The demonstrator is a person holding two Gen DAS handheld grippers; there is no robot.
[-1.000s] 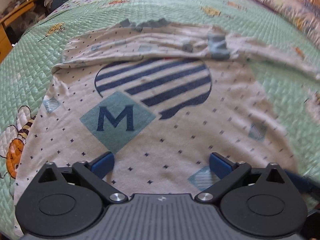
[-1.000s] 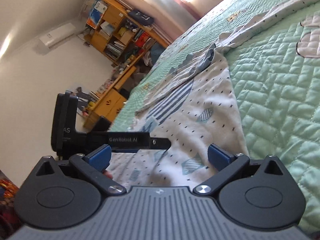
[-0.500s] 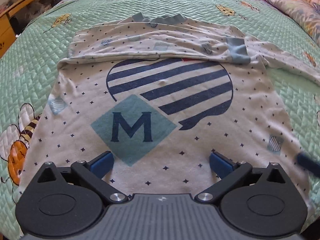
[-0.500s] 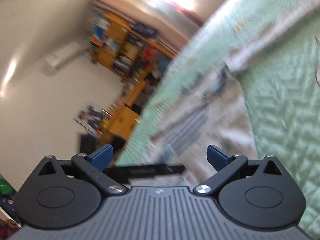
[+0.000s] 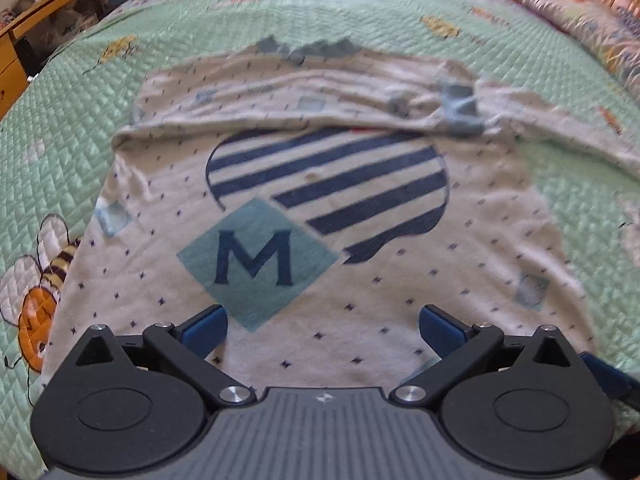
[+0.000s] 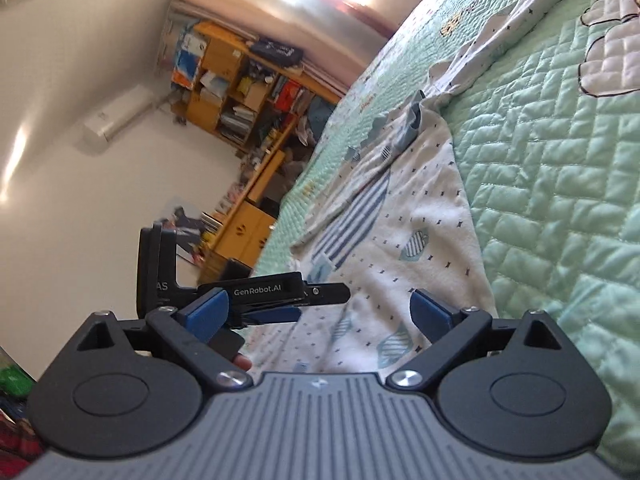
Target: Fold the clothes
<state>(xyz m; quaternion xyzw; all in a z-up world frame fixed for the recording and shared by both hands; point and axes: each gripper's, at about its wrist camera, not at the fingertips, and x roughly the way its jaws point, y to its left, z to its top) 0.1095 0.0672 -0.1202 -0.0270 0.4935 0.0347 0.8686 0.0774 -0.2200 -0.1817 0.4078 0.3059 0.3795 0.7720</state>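
- White long-sleeved cotton shirt [image 5: 320, 216] with small dark diamond dots: lies spread flat on the bed, chest print facing up, its hem nearest the left wrist camera.
- Chest print: a navy-striped heart shape [image 5: 328, 184] overlapped at lower left by a teal diamond patch bearing a dark letter "M" [image 5: 256, 260].
- Sleeve: one sleeve is folded across the upper chest, its grey-blue cuff [image 5: 460, 108] lying near the right shoulder area. The grey-blue collar [image 5: 308, 48] sits at the far edge.
- Second sleeve [image 6: 516, 20]: extends away from the body across the cover, as seen in the right wrist view.
- Green quilted bed cover [image 5: 60, 128]: supports the shirt; a stitched orange bee motif [image 5: 40, 292] shows just beside the shirt's left edge.
- Left gripper [image 5: 322, 324]: blue-padded fingers spread wide apart, nothing between them, positioned over the hem area. Contact with the fabric cannot be determined.
- Right gripper [image 6: 320, 308]: fingers likewise spread wide, holding nothing, positioned at the shirt's right hem corner, tilted sideways.
- The left gripper body appears in the right wrist view [image 6: 256, 292], just beside the right gripper.
- Wooden bookshelf [image 6: 240, 92]: stands against the far wall, well apart from the bed.
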